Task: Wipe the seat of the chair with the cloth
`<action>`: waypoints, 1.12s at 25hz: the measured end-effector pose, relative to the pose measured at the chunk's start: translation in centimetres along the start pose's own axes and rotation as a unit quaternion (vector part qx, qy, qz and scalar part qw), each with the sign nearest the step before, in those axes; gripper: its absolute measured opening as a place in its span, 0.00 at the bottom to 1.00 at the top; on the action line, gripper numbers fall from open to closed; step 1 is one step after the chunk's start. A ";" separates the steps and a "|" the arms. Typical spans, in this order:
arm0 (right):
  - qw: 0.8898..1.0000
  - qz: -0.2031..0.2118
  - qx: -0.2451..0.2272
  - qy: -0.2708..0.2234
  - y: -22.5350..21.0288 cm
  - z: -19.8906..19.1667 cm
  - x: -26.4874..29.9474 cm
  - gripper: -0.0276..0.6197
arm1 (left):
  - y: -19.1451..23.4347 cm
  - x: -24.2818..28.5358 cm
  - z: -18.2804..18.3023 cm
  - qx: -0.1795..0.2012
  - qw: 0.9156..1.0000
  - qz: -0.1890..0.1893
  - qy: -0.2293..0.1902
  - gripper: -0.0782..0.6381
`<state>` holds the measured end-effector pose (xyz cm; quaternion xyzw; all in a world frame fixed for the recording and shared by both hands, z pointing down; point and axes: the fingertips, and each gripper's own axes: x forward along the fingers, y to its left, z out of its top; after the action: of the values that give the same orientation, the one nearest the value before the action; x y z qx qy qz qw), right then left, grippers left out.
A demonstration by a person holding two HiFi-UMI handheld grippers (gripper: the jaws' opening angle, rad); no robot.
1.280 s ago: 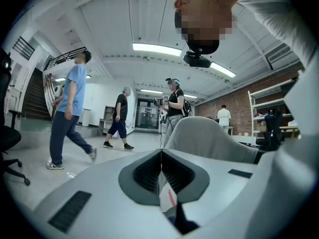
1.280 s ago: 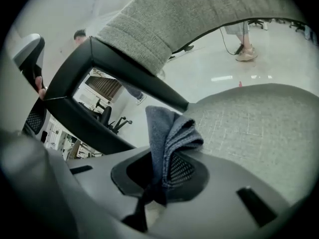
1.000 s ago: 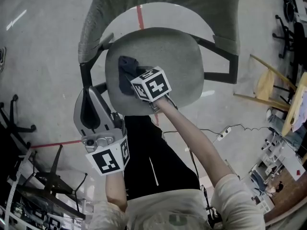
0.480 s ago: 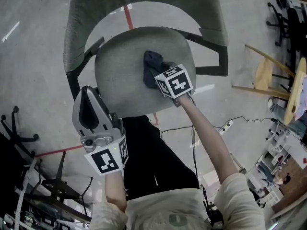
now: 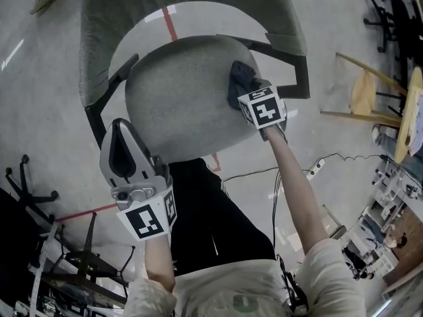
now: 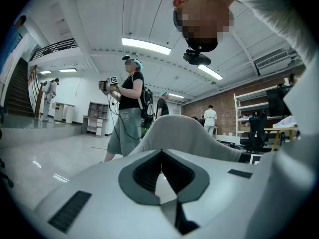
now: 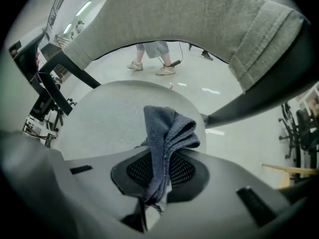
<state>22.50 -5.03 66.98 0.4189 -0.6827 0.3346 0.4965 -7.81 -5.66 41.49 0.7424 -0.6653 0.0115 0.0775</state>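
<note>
Right claw (image 7: 158,176) is gripping the cloth (image 5: 239,81) at the seat's (image 5: 175,104) right edge, seemingly mid-wipe. Left claw (image 5: 120,137) is hanging closed, empty. Next stroke probably needs sweeping back leftward.

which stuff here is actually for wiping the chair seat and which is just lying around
For the job:
- chair seat
- cloth, pressed on the seat's right side
- right gripper, shut on the cloth

Just lying about:
- wooden frame
- power strip on the floor
- red tape line
- left gripper, shut and empty, off the seat
</note>
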 end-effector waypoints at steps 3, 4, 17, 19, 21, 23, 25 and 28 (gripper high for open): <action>1.000 -0.026 -0.001 0.007 -1.3 -0.3 -0.2 0.13 | 0.1 0.1 -0.4 -0.002 1.000 -0.001 0.003 0.13; 0.999 -0.033 -0.001 0.008 -1.6 -0.4 -0.3 0.13 | 0.1 0.1 -0.4 -0.002 1.000 -0.001 0.004 0.13; 0.995 -0.096 0.008 0.032 -3.6 -1.1 -1.0 0.13 | 0.8 0.3 0.1 0.004 1.000 -0.003 0.003 0.13; 0.994 -0.105 0.007 0.032 -3.8 -1.2 -0.9 0.13 | 1.0 0.2 0.2 0.004 1.000 -0.002 0.001 0.13; 0.993 -0.110 0.003 0.029 -3.9 -1.2 -0.7 0.13 | 1.2 0.1 0.2 0.004 1.000 -0.002 -0.001 0.13; 0.993 -0.115 0.003 0.029 -3.9 -1.2 -0.6 0.13 | 1.3 0.0 0.1 0.003 1.000 -0.001 -0.001 0.13; 0.992 -0.119 0.006 0.031 -3.9 -1.2 -0.6 0.13 | 1.4 -0.1 0.0 0.001 1.000 0.000 0.001 0.13; 0.992 -0.123 0.004 0.029 -3.7 -1.1 -0.8 0.13 | 1.6 -0.4 0.0 -0.002 1.000 0.002 0.000 0.13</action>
<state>26.43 -5.51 66.66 0.4919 -0.6097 0.2853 0.5523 -9.48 -5.39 41.60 0.7412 -0.6666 0.0102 0.0785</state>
